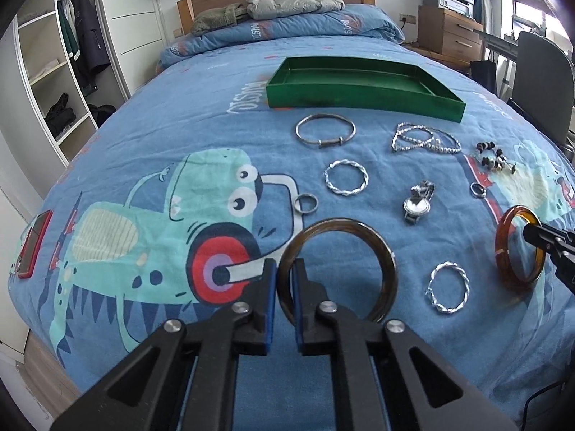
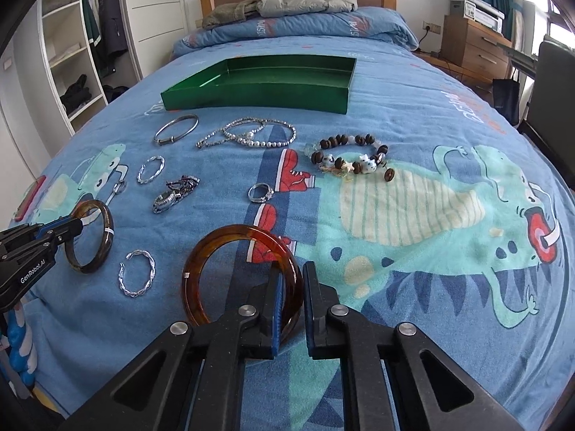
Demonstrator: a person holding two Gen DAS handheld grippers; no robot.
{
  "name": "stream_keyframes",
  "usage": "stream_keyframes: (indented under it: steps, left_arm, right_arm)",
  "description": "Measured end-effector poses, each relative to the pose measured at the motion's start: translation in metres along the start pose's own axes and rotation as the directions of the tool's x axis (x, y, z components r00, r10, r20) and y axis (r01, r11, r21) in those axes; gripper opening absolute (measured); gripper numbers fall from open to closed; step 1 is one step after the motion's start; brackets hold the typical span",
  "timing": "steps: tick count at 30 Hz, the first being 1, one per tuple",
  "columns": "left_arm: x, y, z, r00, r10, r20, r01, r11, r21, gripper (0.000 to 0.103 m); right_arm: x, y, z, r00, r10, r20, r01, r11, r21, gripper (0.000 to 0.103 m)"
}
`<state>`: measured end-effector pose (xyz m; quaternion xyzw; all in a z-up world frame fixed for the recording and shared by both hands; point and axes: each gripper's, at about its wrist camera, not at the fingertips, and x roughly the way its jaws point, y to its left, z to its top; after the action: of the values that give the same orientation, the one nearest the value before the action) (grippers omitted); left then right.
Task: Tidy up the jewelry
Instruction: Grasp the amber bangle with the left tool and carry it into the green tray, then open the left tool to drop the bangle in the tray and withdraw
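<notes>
Looking through my left wrist view, the left gripper (image 1: 285,269) clamps the dark bangle (image 1: 337,269) at lower centre; a red phone (image 1: 34,242) shows only here. In the right wrist view, the right gripper (image 2: 291,280) pinches the amber bangle (image 2: 244,273). Both sit on the blue dinosaur bedspread (image 2: 413,215), green tray (image 2: 258,89) beyond.

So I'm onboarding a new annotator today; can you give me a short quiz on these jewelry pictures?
1. True or false: the green rectangular tray holds jewelry.
2. Which bangle is in the left gripper: A dark brown bangle, B amber-orange bangle, C twisted silver bracelet?
3. Fill in: the right gripper grips the ___ bangle.

Key: 1 false, it looks empty; 2 A; 3 amber-orange.
</notes>
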<state>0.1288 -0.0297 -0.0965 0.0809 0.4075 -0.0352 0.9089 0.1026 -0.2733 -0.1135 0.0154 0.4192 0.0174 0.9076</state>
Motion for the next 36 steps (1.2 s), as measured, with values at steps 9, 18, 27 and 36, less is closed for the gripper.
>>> stream_keyframes:
  steps: [9,18,27,36]
  left_arm:
    - [-0.013,0.009,0.077,0.993,-0.016,0.114,0.018,1.000,-0.011,0.008]
    - [0.031,0.005,0.182,0.983,0.000,0.181,0.007,0.999,-0.041,0.008]
    - [0.144,-0.029,0.245,0.995,-0.090,0.046,0.094,0.993,-0.077,0.008]
    - [0.206,-0.034,0.235,0.995,-0.071,-0.067,0.064,0.992,-0.106,0.008]
  right_arm:
    - [-0.034,-0.019,0.069,0.985,-0.030,0.169,0.028,1.000,0.013,0.010]
    - [-0.013,-0.035,0.172,0.952,-0.045,0.304,0.038,0.999,0.027,0.010]
    - [0.101,-0.035,0.235,0.980,-0.005,0.201,-0.003,0.999,0.041,0.010]
    - [0.184,-0.044,0.234,0.999,-0.032,0.014,0.032,0.998,0.052,0.010]
